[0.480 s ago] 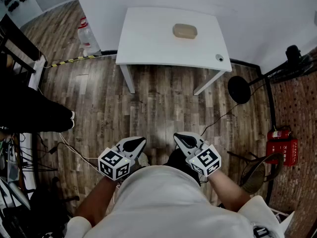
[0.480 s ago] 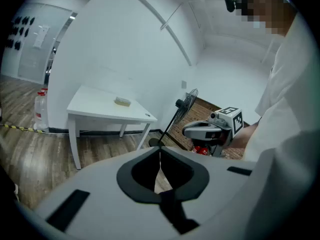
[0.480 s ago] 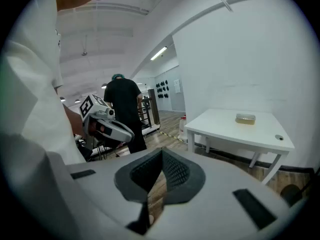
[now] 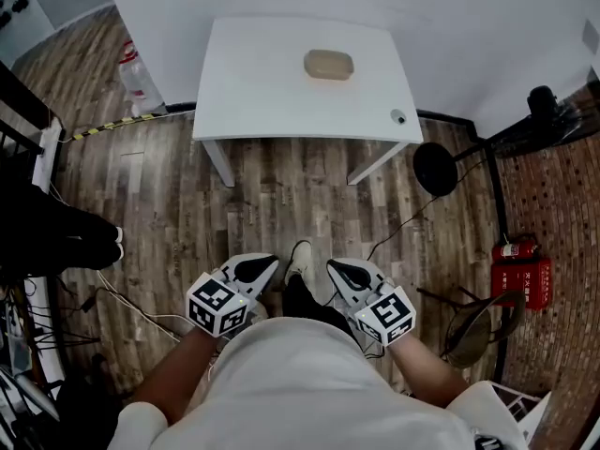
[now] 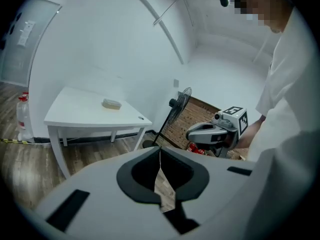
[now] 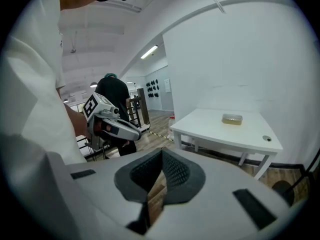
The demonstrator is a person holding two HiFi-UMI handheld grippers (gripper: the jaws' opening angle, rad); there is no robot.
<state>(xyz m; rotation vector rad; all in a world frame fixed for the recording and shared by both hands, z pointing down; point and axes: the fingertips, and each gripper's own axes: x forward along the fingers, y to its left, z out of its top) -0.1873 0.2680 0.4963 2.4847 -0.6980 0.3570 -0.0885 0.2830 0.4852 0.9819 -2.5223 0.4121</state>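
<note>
Both clenched on nothing, left gripper [image 4: 267, 264] and right gripper [image 4: 335, 267] side by side near the waist, seemingly idle, with tan oval block [image 4: 328, 64] on white square table [image 4: 253, 87] well ahead of the jaws.

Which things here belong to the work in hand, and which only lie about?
In hand, probably: left gripper and right gripper, both shut, empty; white table; tan oblong object on it.
Lying about: floor fan; fire extinguishers; plastic bottle.
</note>
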